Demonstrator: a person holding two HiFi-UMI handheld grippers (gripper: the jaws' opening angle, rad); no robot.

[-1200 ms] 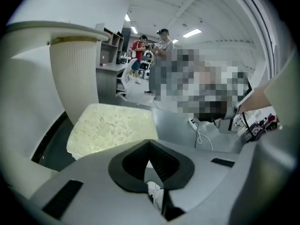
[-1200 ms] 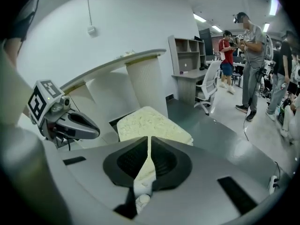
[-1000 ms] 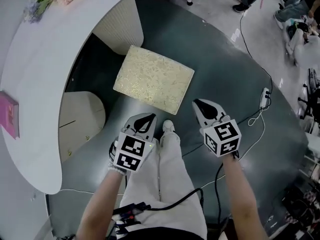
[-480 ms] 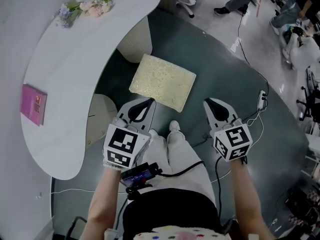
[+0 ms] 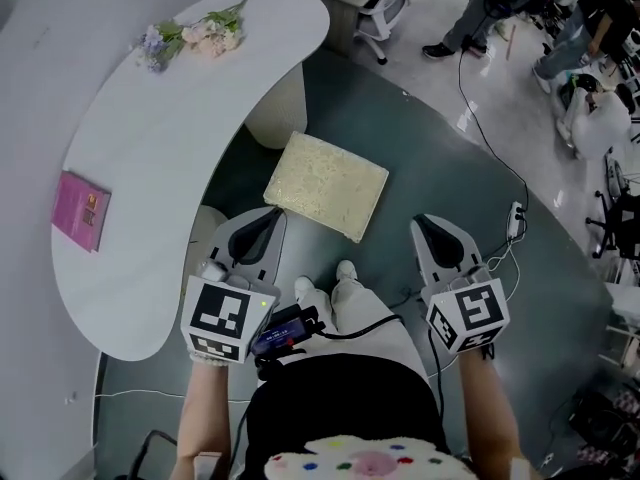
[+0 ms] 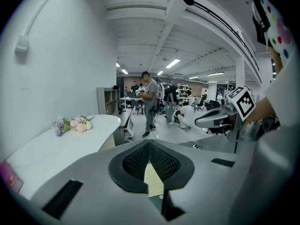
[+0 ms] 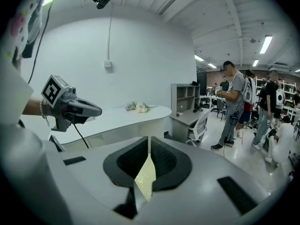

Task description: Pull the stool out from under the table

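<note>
The stool (image 5: 325, 185), with a pale gold patterned cushion, stands on the dark floor beside the white curved table (image 5: 150, 158), out in the open. My left gripper (image 5: 268, 218) is held up above the floor, near the stool's near left corner, shut and empty. My right gripper (image 5: 426, 224) hangs to the stool's right, also shut with nothing in it. In the left gripper view the jaws (image 6: 149, 146) meet, and a sliver of the cushion (image 6: 153, 179) shows below them. The right gripper view shows the same: closed jaws (image 7: 149, 144) over the cushion (image 7: 144, 181).
On the table lie a flower bunch (image 5: 195, 36) and a pink book (image 5: 82, 211). Two cream table pedestals (image 5: 280, 103) (image 5: 203, 236) stand under it. A power strip with cable (image 5: 515, 220) lies right. An office chair (image 5: 385, 8) and people stand beyond.
Both grippers have risen toward the head camera and away from the stool. The view has pulled back and up, so more of the table shows. The stool has stayed put.
</note>
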